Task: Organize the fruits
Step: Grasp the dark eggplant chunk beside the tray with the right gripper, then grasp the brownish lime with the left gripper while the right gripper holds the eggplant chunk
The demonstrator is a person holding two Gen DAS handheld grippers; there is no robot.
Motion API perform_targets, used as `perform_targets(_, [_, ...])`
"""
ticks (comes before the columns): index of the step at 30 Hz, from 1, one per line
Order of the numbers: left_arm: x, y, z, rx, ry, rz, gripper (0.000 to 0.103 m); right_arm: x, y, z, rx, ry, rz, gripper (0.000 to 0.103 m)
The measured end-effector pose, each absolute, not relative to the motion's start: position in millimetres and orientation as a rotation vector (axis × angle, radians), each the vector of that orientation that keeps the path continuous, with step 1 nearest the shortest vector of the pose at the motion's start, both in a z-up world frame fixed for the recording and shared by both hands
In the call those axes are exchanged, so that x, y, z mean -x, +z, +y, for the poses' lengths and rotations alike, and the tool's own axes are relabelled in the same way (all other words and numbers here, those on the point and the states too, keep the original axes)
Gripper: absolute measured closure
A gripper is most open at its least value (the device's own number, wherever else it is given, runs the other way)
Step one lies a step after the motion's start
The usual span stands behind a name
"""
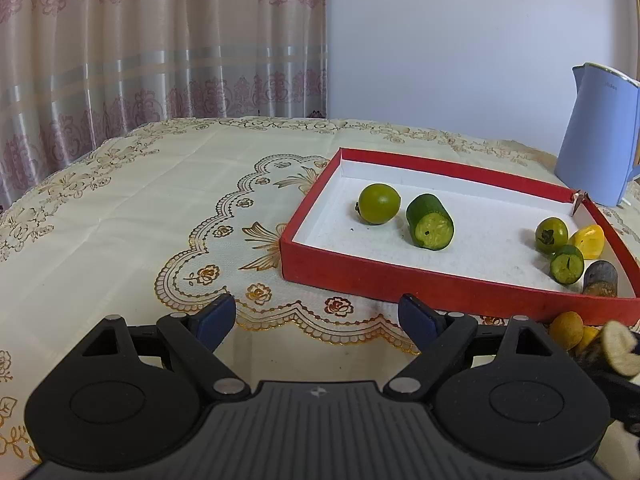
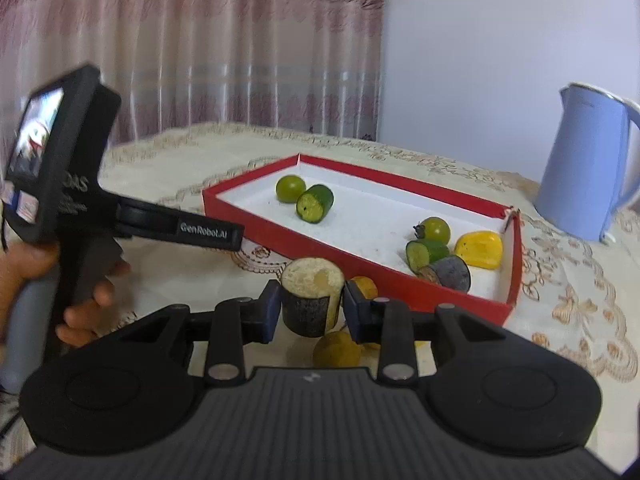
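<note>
In the right wrist view, the right gripper (image 2: 311, 312) sits at lower centre with its blue pads clamped on a dark-skinned, pale-cut cylinder piece (image 2: 312, 300), held upright in front of the near wall of the red tray (image 2: 400, 280). Just below it on the cloth lies a round yellow fruit (image 2: 336, 350), and another yellow fruit (image 2: 365, 286) peeks out behind the right pad. This view alone shows the person's hand (image 2: 80, 300) at the left edge, wrapped around the handle of the left gripper's body, with its small screen at upper left.

The left wrist view shows the left gripper (image 1: 316, 316) at lower centre, its fingers spread wide with nothing between them, over the patterned tablecloth (image 1: 140, 208). The held piece appears there only as a blurred sliver at the lower right edge.

Both views show the tray's contents: a round green fruit (image 1: 379, 203) beside a cut green cylinder (image 1: 430, 222) toward its left end, and at its right end a small green fruit (image 1: 551, 235), a second green cut piece (image 1: 567, 264), a yellow piece (image 1: 587, 241) and a dark cylinder (image 1: 599, 279) clustered together. A blue kettle (image 2: 580, 164) stands at right, beyond the tray.
</note>
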State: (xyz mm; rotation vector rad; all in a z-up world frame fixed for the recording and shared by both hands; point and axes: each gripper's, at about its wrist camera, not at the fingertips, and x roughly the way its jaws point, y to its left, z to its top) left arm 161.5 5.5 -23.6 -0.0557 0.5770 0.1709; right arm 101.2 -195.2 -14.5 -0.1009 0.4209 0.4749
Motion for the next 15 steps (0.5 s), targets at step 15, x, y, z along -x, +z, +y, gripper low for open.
perform_targets(15, [-160,-23,6,0.060,0.168,0.567,0.014,-92,-4,-221,-0.003,0.386,0.355,0.071])
